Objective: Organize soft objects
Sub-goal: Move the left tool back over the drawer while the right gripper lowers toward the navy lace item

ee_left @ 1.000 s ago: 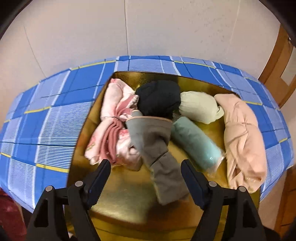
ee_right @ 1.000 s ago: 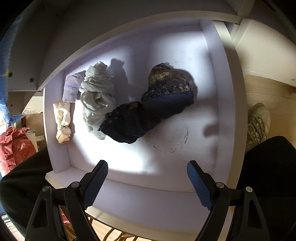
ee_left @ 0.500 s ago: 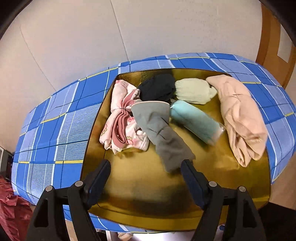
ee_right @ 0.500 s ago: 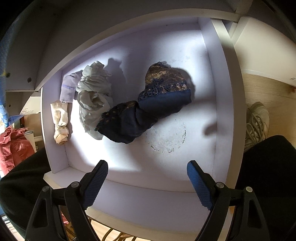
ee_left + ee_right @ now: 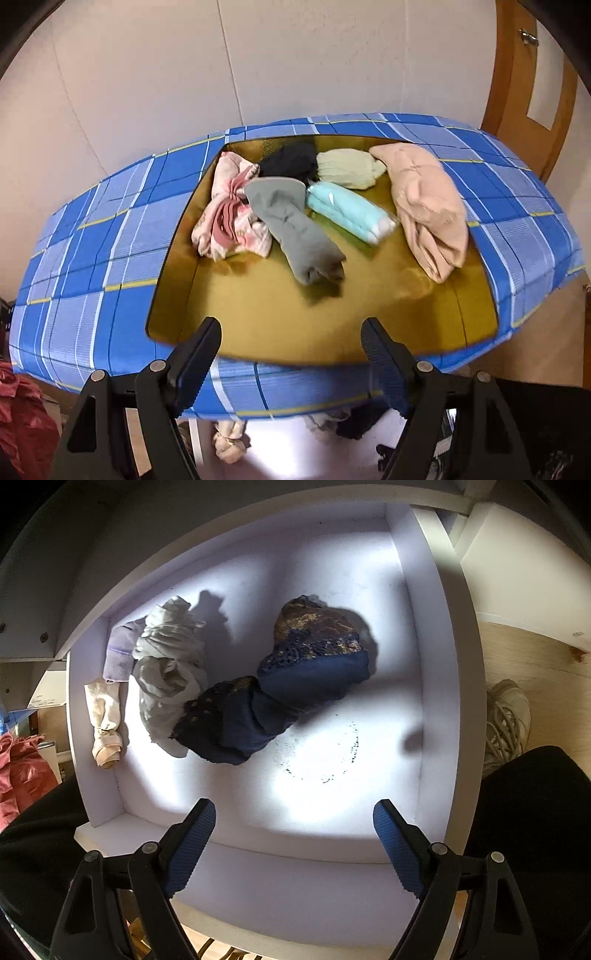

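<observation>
A gold tray on the checked table holds the rolled clothes. The grey roll lies far of the left gripper, its length running near-right to far-left; both grippers gape wide, empty.

Cloth on worktop: blue plaid w/ white & yellow lines. Tray: gold. On it: pink floral bundle, grey roll, black bundle, pale green roll, mint roll, peach garment. Drawer: white. In it: navy lace garment w/ gold flecks, light grey rag, lilac piece, cream sock.
</observation>
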The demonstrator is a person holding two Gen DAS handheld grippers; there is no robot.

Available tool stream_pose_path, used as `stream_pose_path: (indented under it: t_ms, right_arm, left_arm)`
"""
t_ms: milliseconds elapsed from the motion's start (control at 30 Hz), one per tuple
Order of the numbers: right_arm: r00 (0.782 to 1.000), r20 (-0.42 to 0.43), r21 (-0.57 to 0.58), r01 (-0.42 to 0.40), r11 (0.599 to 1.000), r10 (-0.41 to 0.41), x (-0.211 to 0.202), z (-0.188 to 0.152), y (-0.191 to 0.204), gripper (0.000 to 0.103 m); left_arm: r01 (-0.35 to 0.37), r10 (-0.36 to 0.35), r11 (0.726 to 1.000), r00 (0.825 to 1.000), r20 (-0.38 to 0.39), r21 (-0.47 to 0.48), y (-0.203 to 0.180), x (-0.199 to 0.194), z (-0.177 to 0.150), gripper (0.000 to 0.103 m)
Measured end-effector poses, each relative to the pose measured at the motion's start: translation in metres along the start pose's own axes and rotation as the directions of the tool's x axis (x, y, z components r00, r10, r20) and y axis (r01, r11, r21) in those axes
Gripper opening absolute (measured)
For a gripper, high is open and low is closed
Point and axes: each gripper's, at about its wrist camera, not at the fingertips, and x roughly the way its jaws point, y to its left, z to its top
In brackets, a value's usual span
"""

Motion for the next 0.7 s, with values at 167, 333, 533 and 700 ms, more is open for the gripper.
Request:
stream_pose_path:
  t_ms: [167, 333, 533, 700]
  right_arm:
    - [1.0, -0.002, 0.014, 0.006, 1.0, -0.006, 0.002, 0.001, -0.006, 0.088]
    - [1.0, 0.001, 0.034, 0.001, 0.999, -0.001, 0.003, 0.001, -0.008, 0.088]
    - [1.0, 0.003, 0.046, -0.001, 0.999, 0.001, 0.002, 0.001, -0.014, 0.089]
    - [1.0, 0.009, 0.067, -0.03, 0.997, 0.029, 0.005, 0.003, -0.016, 0.09]
  left_arm:
    - [0.049, -0.048, 0.999, 0.998, 0.033, -0.01, 0.002, -0.019, -0.031, 0.079]
    - [0.074, -0.074, 0.997, 0.997, 0.023, -0.011, 0.008, -0.021, -0.076, 0.079]
    - [0.083, -0.085, 0.996, 0.992, -0.093, -0.028, 0.02, 0.014, -0.134, 0.079]
    - [0.073, -0.102, 0.987, 0.973, -0.207, -0.144, 0.045, 0.058, -0.17, 0.079]
